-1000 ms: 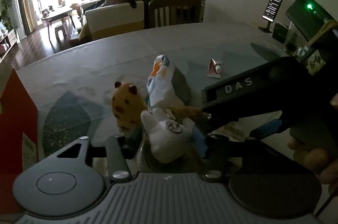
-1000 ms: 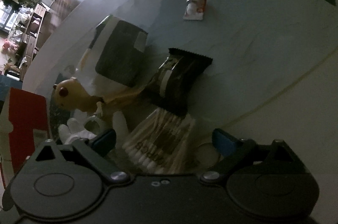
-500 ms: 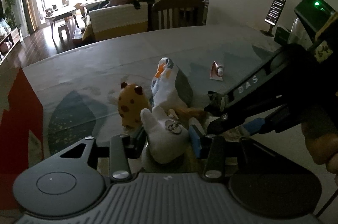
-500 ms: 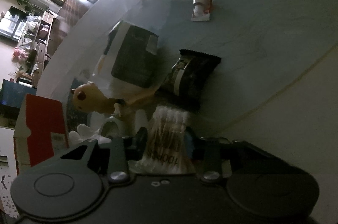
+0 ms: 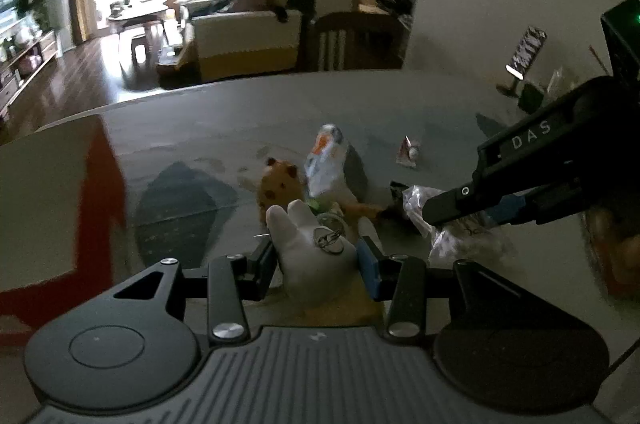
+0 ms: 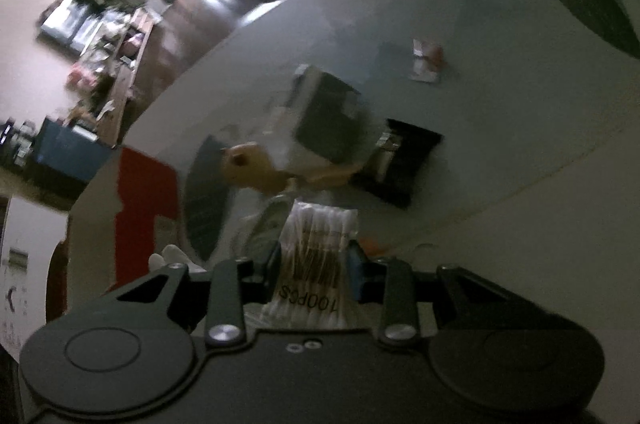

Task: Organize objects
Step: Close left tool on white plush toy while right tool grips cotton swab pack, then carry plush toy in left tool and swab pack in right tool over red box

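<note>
— Where does the red-and-white box (image 5: 60, 208) lie?

— Left edge of both views. Your left gripper (image 5: 316, 260), clamped on the white plush (image 5: 310, 248), sits nearer it.

— And your right gripper (image 6: 314, 264)?

— Pinching the cotton-swab pack (image 6: 316, 256) at lower centre, long axis along the fingers.

I saw a white plush toy (image 5: 308, 248), a yellow plush with brown spots (image 5: 280, 186), a black snack packet (image 6: 400, 160), a red-and-white box (image 6: 140, 200), and my pale grey tabletop (image 5: 256, 112) with dark leaf patches.

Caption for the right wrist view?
Right gripper shut on a cotton swab pack above the cluttered table.
</note>
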A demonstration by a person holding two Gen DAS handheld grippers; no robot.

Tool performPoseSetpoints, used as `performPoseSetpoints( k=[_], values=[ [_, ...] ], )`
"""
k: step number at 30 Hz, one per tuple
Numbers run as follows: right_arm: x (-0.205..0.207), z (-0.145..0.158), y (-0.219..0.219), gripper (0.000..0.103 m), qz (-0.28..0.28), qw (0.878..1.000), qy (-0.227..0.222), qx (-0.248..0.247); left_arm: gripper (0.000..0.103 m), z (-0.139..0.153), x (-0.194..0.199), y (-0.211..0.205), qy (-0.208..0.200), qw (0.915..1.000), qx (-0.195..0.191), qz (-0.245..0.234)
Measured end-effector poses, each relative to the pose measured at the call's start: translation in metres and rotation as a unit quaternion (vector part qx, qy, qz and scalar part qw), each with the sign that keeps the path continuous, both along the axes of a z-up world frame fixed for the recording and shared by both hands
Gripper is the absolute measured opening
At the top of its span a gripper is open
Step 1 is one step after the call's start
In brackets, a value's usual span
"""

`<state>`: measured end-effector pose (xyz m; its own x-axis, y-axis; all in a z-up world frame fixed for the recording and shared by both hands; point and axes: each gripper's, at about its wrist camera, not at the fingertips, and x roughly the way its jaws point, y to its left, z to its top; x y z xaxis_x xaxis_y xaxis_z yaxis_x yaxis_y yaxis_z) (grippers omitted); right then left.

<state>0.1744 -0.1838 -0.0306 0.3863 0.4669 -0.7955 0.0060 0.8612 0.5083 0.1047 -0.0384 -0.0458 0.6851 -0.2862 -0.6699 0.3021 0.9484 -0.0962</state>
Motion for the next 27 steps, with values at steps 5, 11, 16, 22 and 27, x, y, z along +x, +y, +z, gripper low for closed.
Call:
performPoseSetpoints(
  k=[5, 11, 16, 22, 27],
  values=[
    [-0.008, 0.026, 0.036, 0.034, 0.053, 0.998, -0.026, -0.003, 0.043, 0.02, -0.014, 0.029, -0.004, 0.9994, -0.014, 0.03],
    [-0.007, 0.05, 0.097, 0.034, 0.104, 0.993, -0.057, -0.006, 0.043, 0.035, -0.017, 0.079, -0.007, 0.998, -0.027, 0.057],
    [0.002, 0.06, 0.158, 0.034, 0.142, 0.988, -0.067, -0.007, 0.043, 0.046, -0.011, 0.128, -0.011, 0.9969, -0.02, 0.075],
    [0.011, 0.065, 0.226, 0.034, 0.171, 0.982, -0.079, -0.016, 0.043, 0.056, 0.005, 0.187, -0.014, 0.9952, -0.007, 0.096],
    [0.02, 0.061, 0.277, 0.034, 0.193, 0.978, -0.078, -0.024, 0.043, 0.054, 0.029, 0.232, -0.007, 0.9945, 0.009, 0.104]
  ],
)
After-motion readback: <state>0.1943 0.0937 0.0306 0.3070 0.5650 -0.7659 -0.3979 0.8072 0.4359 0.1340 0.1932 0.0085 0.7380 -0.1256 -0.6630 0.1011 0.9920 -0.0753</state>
